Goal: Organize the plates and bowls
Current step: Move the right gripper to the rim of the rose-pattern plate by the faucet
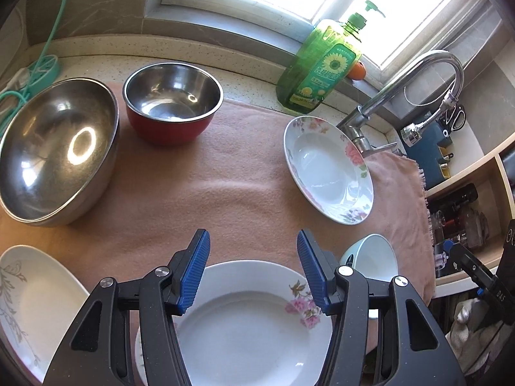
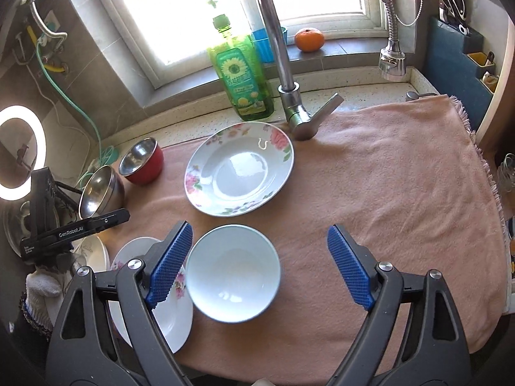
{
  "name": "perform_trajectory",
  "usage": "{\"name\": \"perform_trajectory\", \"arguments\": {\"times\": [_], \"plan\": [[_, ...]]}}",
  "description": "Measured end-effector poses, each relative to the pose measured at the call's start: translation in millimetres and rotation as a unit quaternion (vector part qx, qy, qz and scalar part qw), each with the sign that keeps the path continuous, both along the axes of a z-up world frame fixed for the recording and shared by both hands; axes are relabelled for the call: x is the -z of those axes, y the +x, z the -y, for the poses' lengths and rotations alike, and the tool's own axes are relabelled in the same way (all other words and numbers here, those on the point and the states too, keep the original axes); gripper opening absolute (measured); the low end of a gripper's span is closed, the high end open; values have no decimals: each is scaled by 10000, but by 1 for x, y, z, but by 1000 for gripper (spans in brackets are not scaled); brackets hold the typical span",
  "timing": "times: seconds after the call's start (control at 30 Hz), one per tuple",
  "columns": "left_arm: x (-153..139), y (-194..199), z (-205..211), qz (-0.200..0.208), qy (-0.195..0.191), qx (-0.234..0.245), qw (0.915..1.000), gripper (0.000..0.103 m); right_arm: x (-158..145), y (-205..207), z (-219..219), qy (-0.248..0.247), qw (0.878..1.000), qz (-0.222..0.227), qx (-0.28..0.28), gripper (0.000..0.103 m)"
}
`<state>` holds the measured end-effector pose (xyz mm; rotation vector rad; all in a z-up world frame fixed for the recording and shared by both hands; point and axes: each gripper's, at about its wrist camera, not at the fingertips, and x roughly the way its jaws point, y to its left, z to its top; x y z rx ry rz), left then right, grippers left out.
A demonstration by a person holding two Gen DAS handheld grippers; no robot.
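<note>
— Left gripper: what's it doing?
— Released, nothing between its blue pads, hovering over a white plate with pink flowers on the pink towel covering the tabletop.
— And the right gripper?
— Spread wide, empty, above a pale blue bowl that sits beside that plate.
— Other dishes?
— A floral-rimmed deep plate near the faucet, a red bowl, a large steel bowl, and a leaf-patterned plate.
— Any writing?
— "GenRoboLAI", as far as I can read it, on the black device at the left. The green soap bottle shows a sunflower; its text is unreadable.
</note>
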<state>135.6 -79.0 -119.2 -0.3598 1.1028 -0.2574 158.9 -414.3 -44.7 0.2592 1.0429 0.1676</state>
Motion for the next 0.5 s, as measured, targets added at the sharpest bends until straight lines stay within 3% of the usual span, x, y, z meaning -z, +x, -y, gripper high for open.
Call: {"name": "perform_trajectory", "arguments": {"times": [0.33,0.5], "plan": [[10,40,33,-24,-52,-16,10000,56,52,68,26,289,9985,-457,-65,88],[21,63,44,-106,-117,-62,9999,56,72,94,31,509,9965,-644,-132,75]]}}
